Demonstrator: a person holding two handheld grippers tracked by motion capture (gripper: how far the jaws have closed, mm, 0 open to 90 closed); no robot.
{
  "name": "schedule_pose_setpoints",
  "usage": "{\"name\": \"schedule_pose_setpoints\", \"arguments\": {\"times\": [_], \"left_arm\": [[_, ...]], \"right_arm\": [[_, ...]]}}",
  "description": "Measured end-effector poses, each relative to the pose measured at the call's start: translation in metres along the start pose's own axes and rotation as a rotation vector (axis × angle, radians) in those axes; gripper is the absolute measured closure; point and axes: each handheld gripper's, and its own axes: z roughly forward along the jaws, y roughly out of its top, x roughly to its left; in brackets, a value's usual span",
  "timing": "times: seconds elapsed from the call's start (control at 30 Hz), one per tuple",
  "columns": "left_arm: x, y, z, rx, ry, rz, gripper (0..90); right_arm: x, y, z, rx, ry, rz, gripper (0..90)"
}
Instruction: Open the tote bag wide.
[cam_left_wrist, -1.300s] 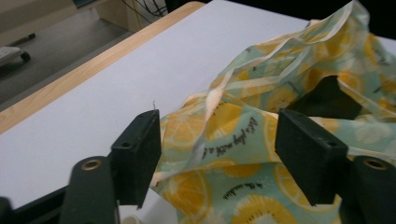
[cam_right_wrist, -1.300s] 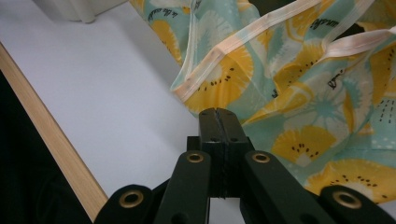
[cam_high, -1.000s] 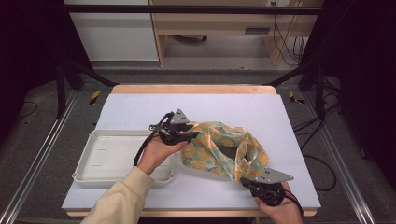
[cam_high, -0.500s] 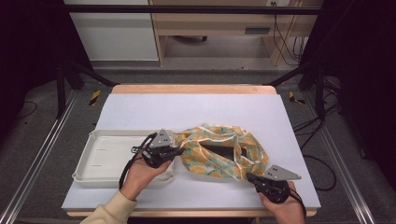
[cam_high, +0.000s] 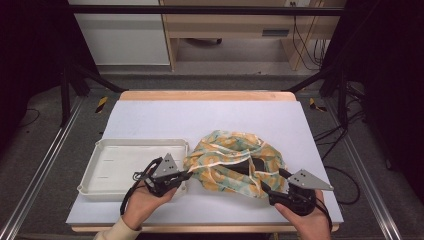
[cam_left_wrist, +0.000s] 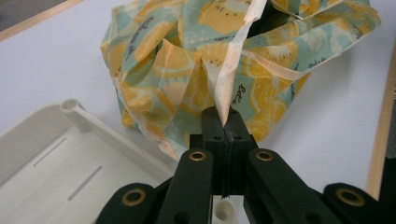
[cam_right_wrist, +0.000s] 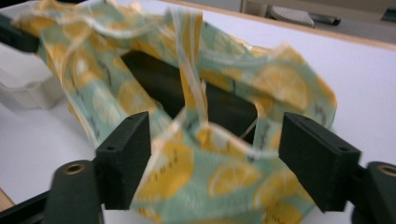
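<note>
our left gripper (cam_left_wrist: 224, 128) pinches the soft lemon-print cloth (cam_high: 230, 162) by its pale edge (light, floppy stuff). our right gripper (cam_right_wrist: 212, 163) has just been opening, its jaws wide around a fold without pressing; we'd take a hem.

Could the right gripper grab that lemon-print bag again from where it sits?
Probably yes. The right gripper has just been opening; its jaws stand wide with the lemon-print bag right between them and nothing in the way. The left gripper pinches the bag's other side.
</note>
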Motion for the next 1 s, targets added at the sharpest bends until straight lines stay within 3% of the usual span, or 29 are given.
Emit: {"name": "schedule_pose_setpoints", "arguments": {"times": [0.13, 0.33, 0.37, 0.47, 0.53, 0.57, 0.6, 0.67, 0.87, 1.0], "left_arm": [[-0.006, -0.006, 0.003, 0.014, -0.015, 0.003, 90.0], [-0.009, -0.006, 0.006, 0.025, -0.02, 0.017, 90.0], [-0.01, -0.006, 0.007, 0.029, -0.021, 0.021, 90.0], [-0.01, -0.006, 0.009, 0.034, -0.016, 0.027, 89.9], [-0.009, -0.006, 0.011, 0.036, -0.011, 0.032, 89.7], [-0.009, -0.006, 0.011, 0.036, -0.011, 0.032, 89.6], [-0.006, -0.005, 0.013, 0.036, -0.007, 0.023, 89.6], [-0.004, -0.004, 0.014, 0.032, -0.003, 0.019, 89.6], [0.0, -0.003, 0.01, 0.024, 0.024, 0.02, 89.5], [0.0, -0.004, 0.01, 0.025, 0.026, 0.021, 89.6]], "right_arm": [[0.003, 0.022, 0.005, 0.011, 0.031, -0.046, 21.4], [0.006, 0.039, 0.041, 0.06, 0.114, -0.058, 25.3], [0.007, 0.04, 0.048, 0.066, 0.128, -0.058, 29.5], [0.011, 0.044, 0.06, 0.087, 0.158, -0.083, 53.1], [0.014, 0.045, 0.06, 0.08, 0.173, -0.093, 69.1], [0.014, 0.045, 0.06, 0.08, 0.173, -0.093, 69.1], [0.019, 0.043, 0.053, 0.074, 0.191, -0.105, 82.1], [0.025, 0.039, 0.047, 0.076, 0.204, -0.122, 88.8], [0.043, 0.015, 0.033, 0.106, 0.247, -0.149, 90.0], [0.04, 0.011, 0.031, 0.128, 0.233, -0.148, 90.0]]}}
